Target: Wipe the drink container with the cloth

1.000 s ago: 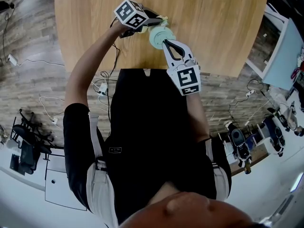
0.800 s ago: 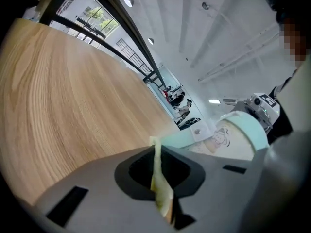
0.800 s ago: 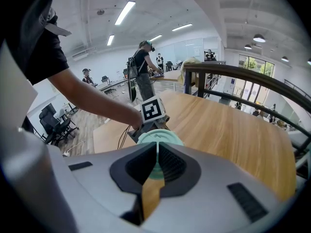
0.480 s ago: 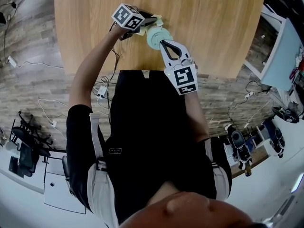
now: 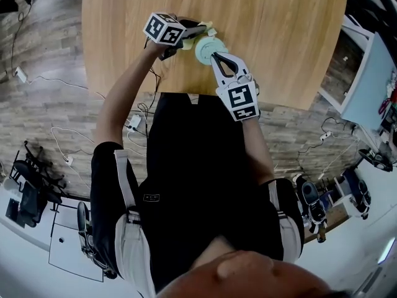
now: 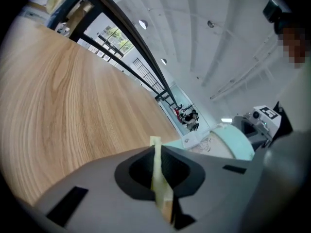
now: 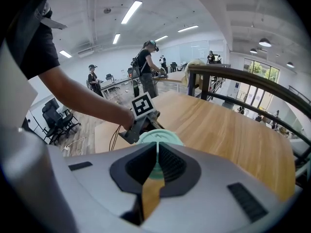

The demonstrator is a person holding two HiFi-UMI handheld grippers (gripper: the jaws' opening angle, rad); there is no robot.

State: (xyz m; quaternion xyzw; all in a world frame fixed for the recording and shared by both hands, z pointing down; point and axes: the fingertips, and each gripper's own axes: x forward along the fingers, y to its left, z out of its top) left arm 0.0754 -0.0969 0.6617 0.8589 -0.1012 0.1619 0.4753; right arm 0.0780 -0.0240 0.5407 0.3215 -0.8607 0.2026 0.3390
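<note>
So the drink container [image 5: 209, 46] is a mint green cup sitting near the table's [image 5: 279, 36] near edge, right in front of the person. It's got its lid [image 7: 160, 137] on, so no idea what's inside. There's some kind of printed drawing on its side in the left gripper view, but it's too small for me to read. The only other print is the black and white square markers on the gripper cubes. The left gripper [image 5: 197, 28] has its jaws clamped on a thin pale yellow cloth [image 6: 158, 178] and sits just beside the cup on its left. The right gripper [image 5: 215, 56] has its jaws pressed together with nothing I can see between them, tips right up at the cup's near side. The table is light wood with a clear grain. Around it there's a wood-look floor [image 5: 49, 104] with loose cables [image 5: 62, 132]. It's a big open office with strip ceiling lights [image 7: 131, 11], a dark railing [image 7: 243, 79] and a few people [image 7: 146, 67] standing at desks further back.
</note>
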